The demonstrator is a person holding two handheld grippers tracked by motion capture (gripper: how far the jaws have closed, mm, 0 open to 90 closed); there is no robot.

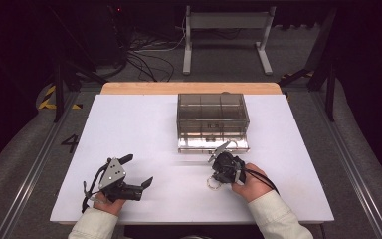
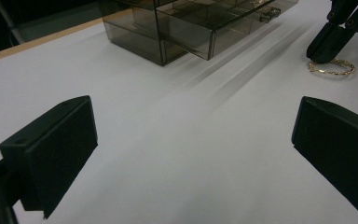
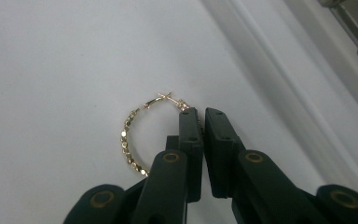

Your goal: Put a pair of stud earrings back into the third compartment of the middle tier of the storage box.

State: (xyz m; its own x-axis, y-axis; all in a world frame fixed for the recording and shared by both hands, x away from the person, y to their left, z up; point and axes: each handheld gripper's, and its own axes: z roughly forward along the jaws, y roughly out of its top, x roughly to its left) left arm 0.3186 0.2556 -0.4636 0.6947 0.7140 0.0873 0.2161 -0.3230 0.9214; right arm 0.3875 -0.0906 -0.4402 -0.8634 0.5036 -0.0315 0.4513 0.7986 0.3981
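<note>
- bracelet (image 3: 133, 140), a thin gold chain loop with a small clasp, lies flat on the white table (image 1: 139, 124) and is pinched on one side of its ring by the right gripper (image 3: 198, 122)
- right gripper's jaws stand almost together, with a narrow slit left between them where the chain passes; the pads press on the chain near the clasp
- the free arc of the loop curves out to the left of the jaws in the right gripper view, resting on the table
- in the high view the right gripper (image 1: 217, 175) points down at the table, held by the right hand (image 1: 248, 186), with the bracelet (image 1: 213, 184) just under its tips
- box (image 1: 212, 119), smoky and clear with compartments, stands near, beyond the right gripper; its low drawer (image 1: 213, 144) is pulled out toward the person
- left gripper (image 1: 138, 172) rests well apart at the near left of the table, held by the left hand (image 1: 107, 201)
- left gripper's jaws stand wide apart with nothing between them, bare table under them
- in the left gripper view the bracelet (image 2: 332, 68) lies far off at the upper right, with the right gripper's black tip on it
</note>
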